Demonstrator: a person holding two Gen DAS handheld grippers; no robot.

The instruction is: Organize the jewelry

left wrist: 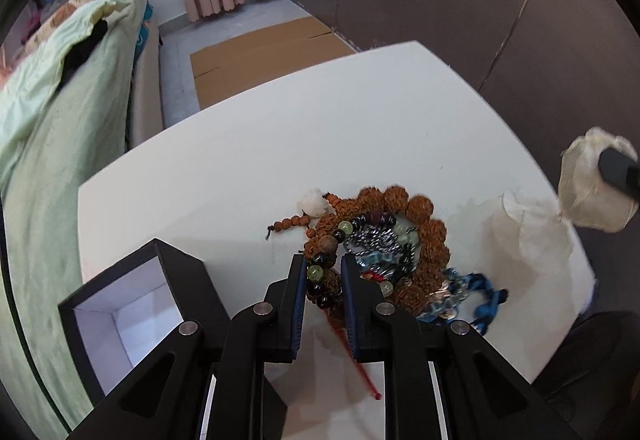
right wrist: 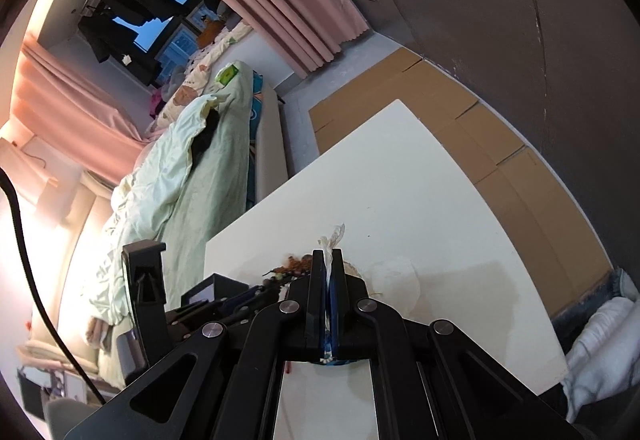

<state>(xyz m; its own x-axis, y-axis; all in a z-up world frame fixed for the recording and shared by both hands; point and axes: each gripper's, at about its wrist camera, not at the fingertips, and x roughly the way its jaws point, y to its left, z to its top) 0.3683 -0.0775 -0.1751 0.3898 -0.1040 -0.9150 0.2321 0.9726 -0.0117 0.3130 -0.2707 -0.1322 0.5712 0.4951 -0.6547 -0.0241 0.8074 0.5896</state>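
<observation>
A heap of jewelry (left wrist: 396, 240) lies on the white table (left wrist: 280, 143): a brown seed-bead bracelet (left wrist: 428, 228), a silver chain (left wrist: 376, 240) and blue pieces (left wrist: 476, 300). My left gripper (left wrist: 322, 260) points down into the heap's near side, shut on a string of dark and green beads (left wrist: 320, 280). A red tassel (left wrist: 356, 360) trails below the beads. My right gripper (right wrist: 327, 254) is shut on a sheer white pouch (right wrist: 332, 236). In the left wrist view the right gripper (left wrist: 618, 169) holds the pouch (left wrist: 588, 191) above the table's right edge.
An open black box (left wrist: 132, 304) with a white inside stands left of my left gripper. A second sheer pouch (left wrist: 524, 228) lies flat right of the heap. A bed with a green quilt (left wrist: 60, 143) runs along the left. Cardboard (left wrist: 260, 51) covers the floor beyond the table.
</observation>
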